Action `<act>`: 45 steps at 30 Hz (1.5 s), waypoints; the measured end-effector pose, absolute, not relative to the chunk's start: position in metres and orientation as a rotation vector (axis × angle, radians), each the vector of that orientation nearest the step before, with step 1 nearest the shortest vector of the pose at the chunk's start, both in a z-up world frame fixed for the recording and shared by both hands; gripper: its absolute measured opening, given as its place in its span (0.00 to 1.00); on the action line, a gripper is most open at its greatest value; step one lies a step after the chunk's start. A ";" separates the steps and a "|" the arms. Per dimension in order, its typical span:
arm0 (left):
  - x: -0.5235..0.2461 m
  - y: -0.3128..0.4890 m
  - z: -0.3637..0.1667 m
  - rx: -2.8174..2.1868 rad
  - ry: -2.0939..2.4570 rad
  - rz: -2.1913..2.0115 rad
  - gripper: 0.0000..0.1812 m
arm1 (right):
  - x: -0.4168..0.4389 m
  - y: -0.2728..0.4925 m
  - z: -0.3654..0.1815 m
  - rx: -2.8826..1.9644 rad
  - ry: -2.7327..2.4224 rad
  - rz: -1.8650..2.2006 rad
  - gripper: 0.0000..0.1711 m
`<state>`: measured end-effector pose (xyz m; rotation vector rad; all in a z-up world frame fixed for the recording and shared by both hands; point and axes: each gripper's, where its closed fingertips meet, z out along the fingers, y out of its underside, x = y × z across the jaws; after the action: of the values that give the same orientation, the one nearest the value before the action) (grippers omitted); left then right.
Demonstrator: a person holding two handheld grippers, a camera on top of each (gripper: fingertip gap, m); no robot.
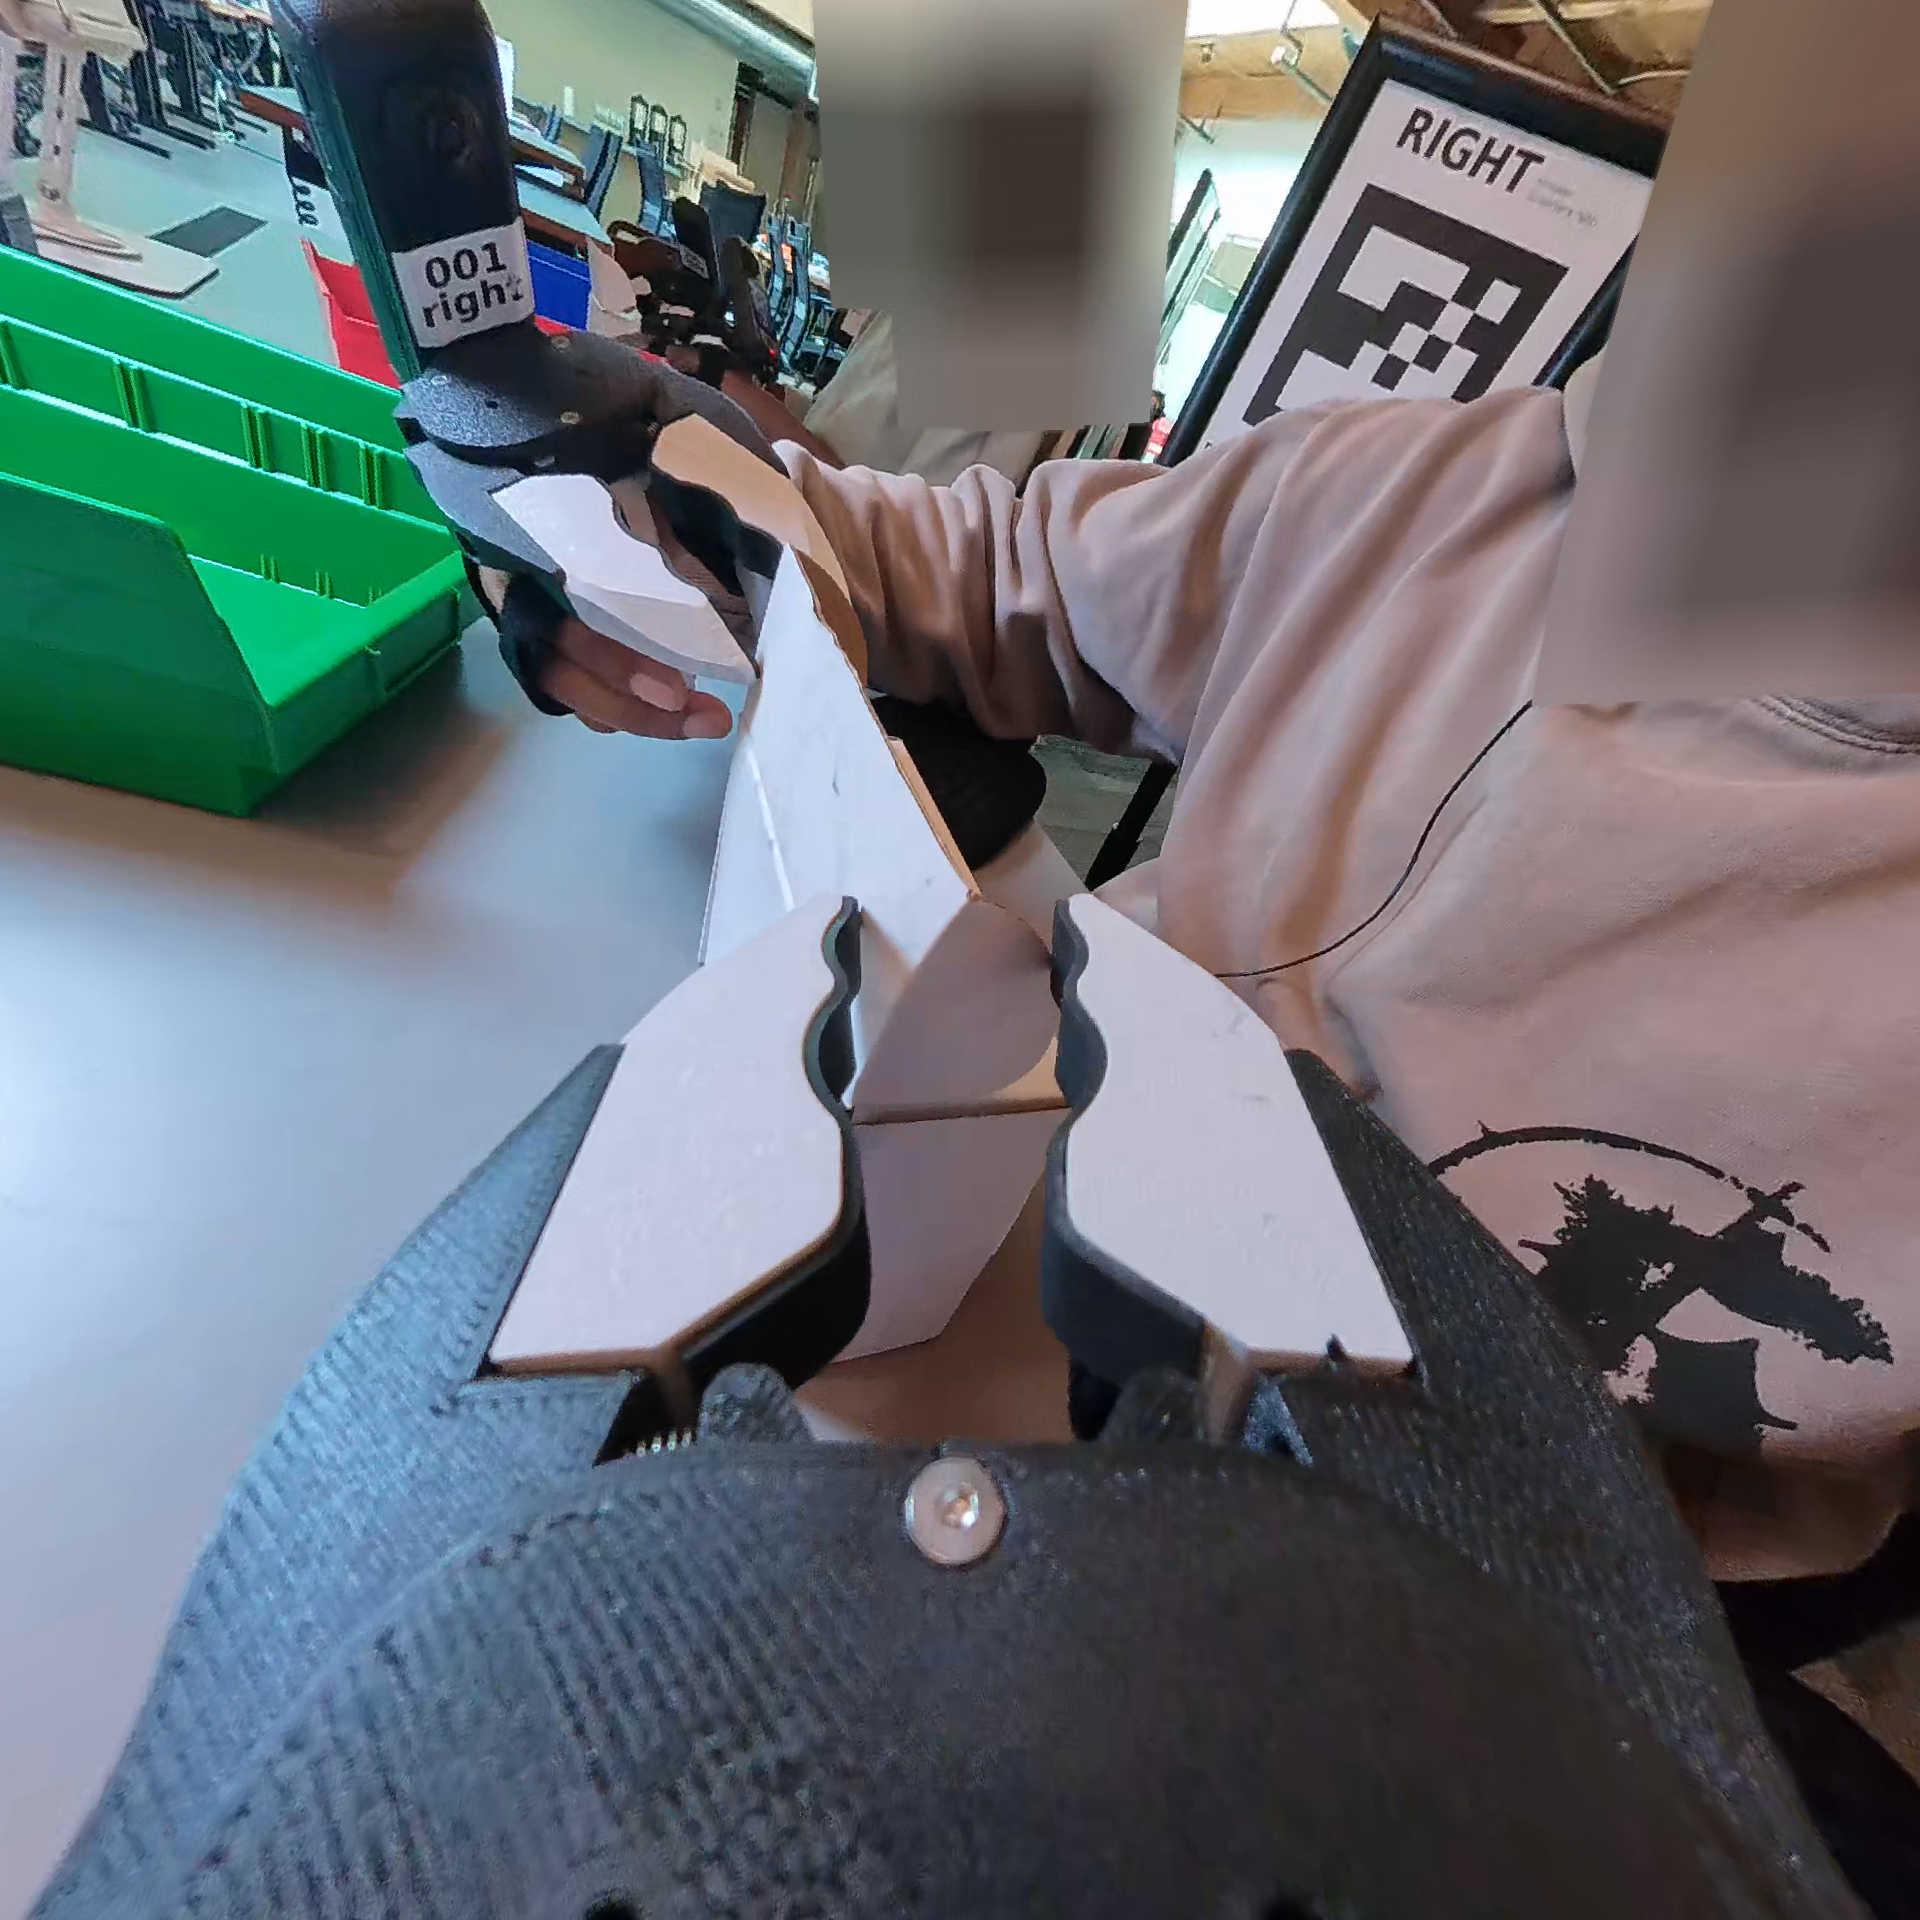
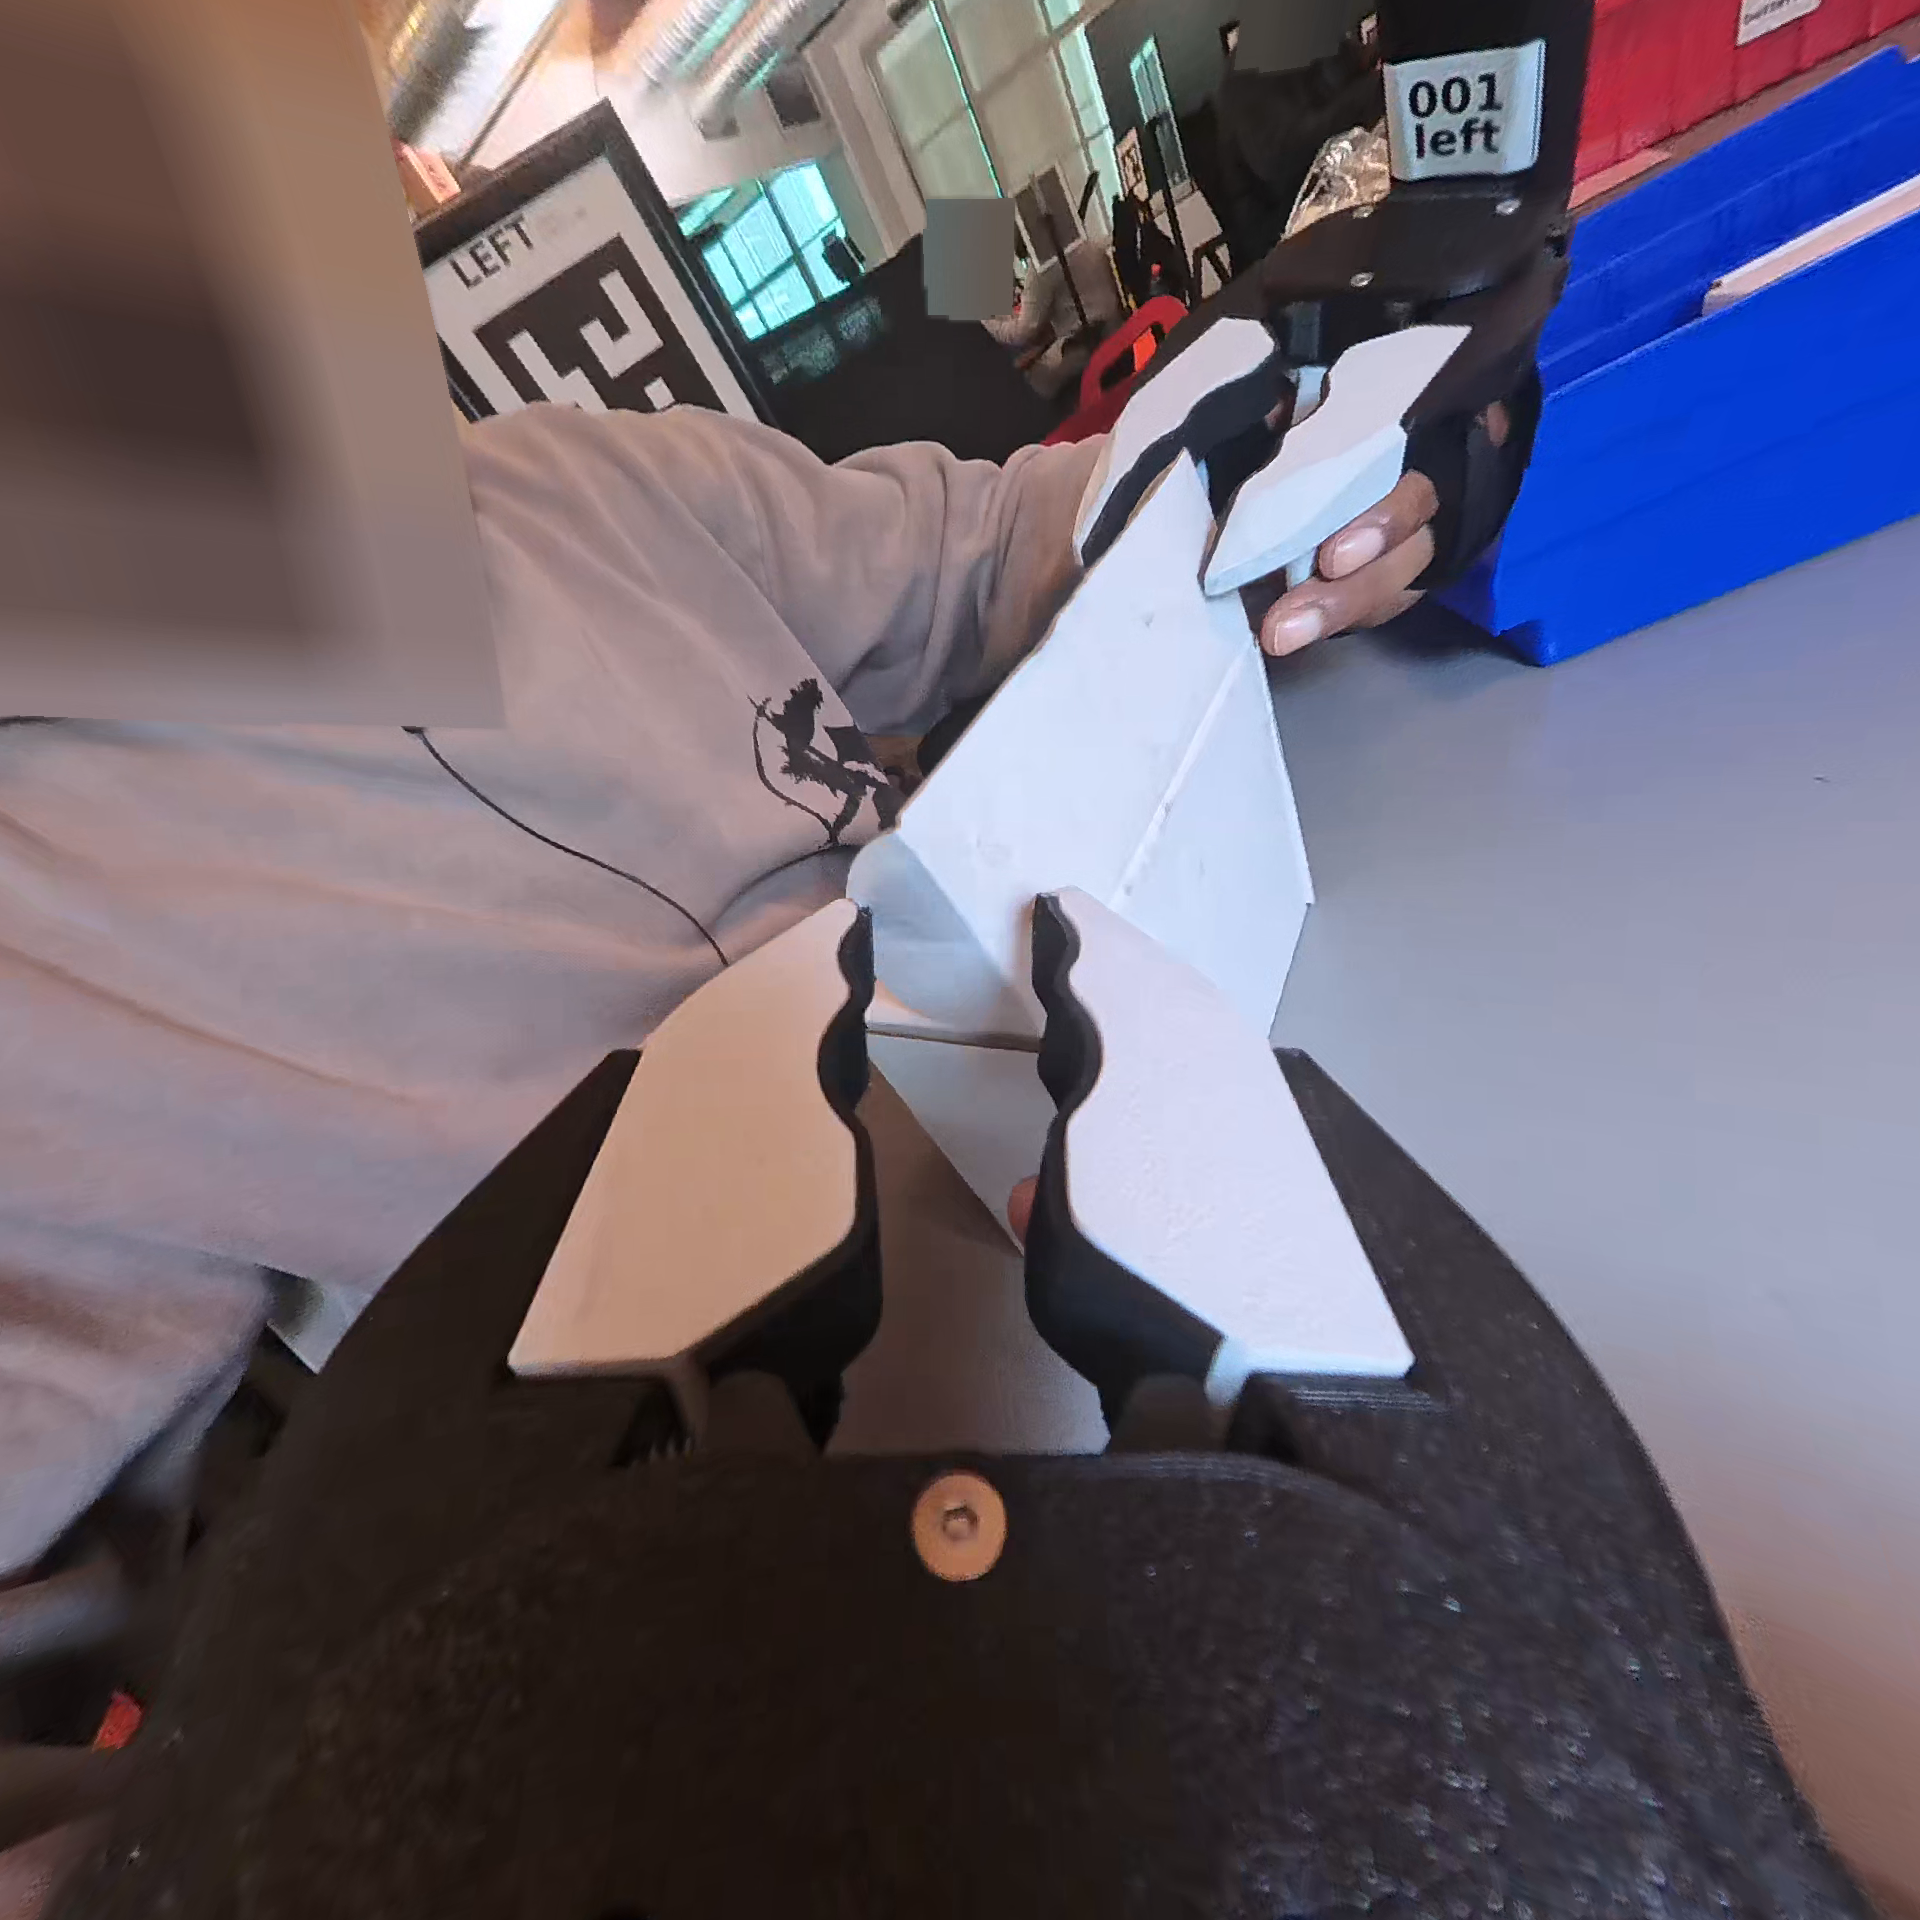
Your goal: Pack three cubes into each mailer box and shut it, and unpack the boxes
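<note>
Tongs, left (image 1: 956, 935) and right (image 2: 945, 914), both parted astride white mailer box (image 2: 1122, 769) ends.

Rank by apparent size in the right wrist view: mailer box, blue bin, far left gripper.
1. Mailer box
2. Blue bin, cropped by the frame, so unsure
3. Left gripper, farther off, so it looks small

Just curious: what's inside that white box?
Can't tell. The white box shows only its outside panels, with both grippers at its ends. No cubes are visible.
</note>
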<state>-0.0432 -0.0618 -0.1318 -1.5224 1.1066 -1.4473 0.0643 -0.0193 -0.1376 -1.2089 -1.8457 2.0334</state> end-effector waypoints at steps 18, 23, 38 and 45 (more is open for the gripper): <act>-0.036 -0.082 -0.156 -1.494 1.404 -0.612 0.18 | 0.075 -0.040 -0.159 -1.071 -2.242 1.060 0.18; -0.032 -0.088 -0.156 -1.529 1.401 -0.474 0.29 | 0.077 -0.049 -0.158 -1.049 -2.212 0.862 0.31; -0.034 -0.100 -0.176 -1.438 1.409 0.106 0.18 | 0.075 -0.080 -0.181 -0.826 -1.892 0.329 0.28; -0.033 -0.099 -0.174 -1.457 1.349 0.061 0.16 | 0.074 -0.082 -0.179 -0.901 -1.852 0.435 0.27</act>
<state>-0.0331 -0.0994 -0.1738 -1.4568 1.3490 0.0613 0.0739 -0.0820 -0.1787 -0.9012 -1.8520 0.4353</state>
